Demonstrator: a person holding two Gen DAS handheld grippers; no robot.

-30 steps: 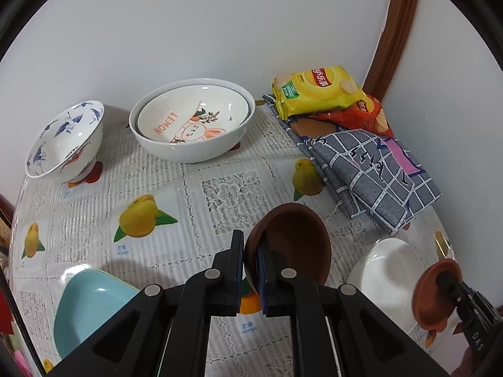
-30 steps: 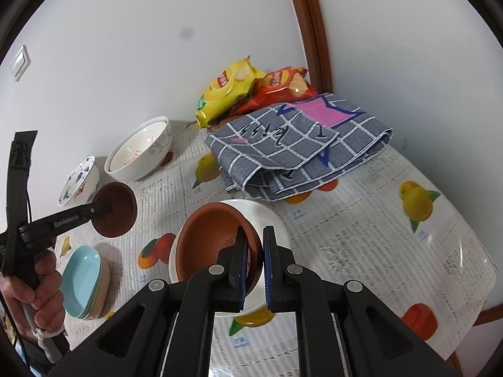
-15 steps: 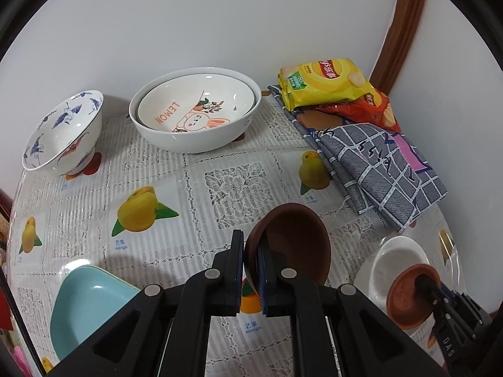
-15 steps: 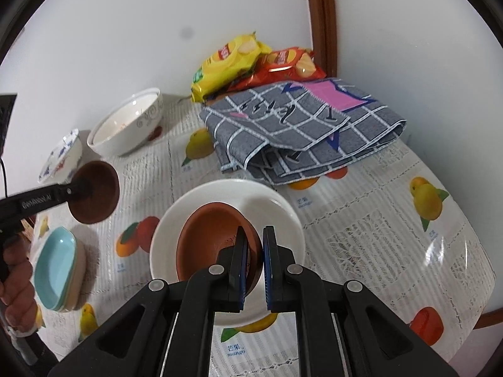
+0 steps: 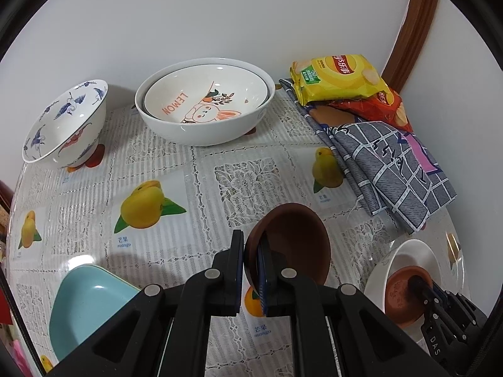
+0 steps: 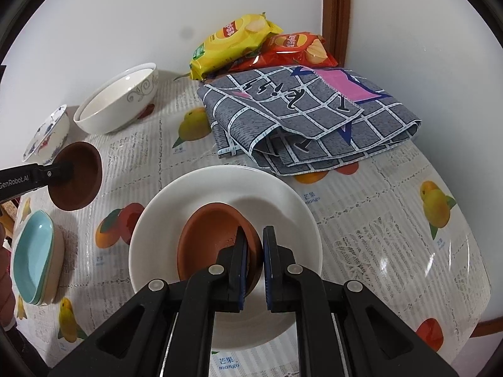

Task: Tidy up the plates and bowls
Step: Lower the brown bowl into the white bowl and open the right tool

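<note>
Right wrist view: right gripper (image 6: 253, 251) clenched on the near rim of a terracotta dish (image 6: 217, 238); dish sat inside the white plate (image 6: 226, 188), whether fully resting or just above could not be told
Left wrist view: left gripper (image 5: 250, 270) clenched on the rim of a dark brown dish (image 5: 292, 245), held tilted above the tablecloth (image 5: 195, 169), left of the white plate and well apart from it
Landmark: white plate, at the near right part of the table; folded checked cloth (image 6: 308, 116) just behind it, crisp packets (image 6: 251, 42) further behind
Other crockery: pale blue dishes (image 6: 34, 251) stacked left of the plate; lemon bowl (image 5: 204, 100) nested in a larger white bowl far behind-left; crane-pattern bowl (image 5: 66, 122) beyond that
Step in hand, as judged: setting the terracotta dish down in the plate
How to do it well: lower until the base sat flat near the plate's centre; keep the dish level so it would not scrape or tip; release only once the weight was on the plate; draw the fingers back along the rim without dragging the dish
Left hand advice: hold the brown dish steady and clear until the plate was free; then nest it into the terracotta one
Risk: plate might slide on the glossy tablecloth if pushed sideways
</note>
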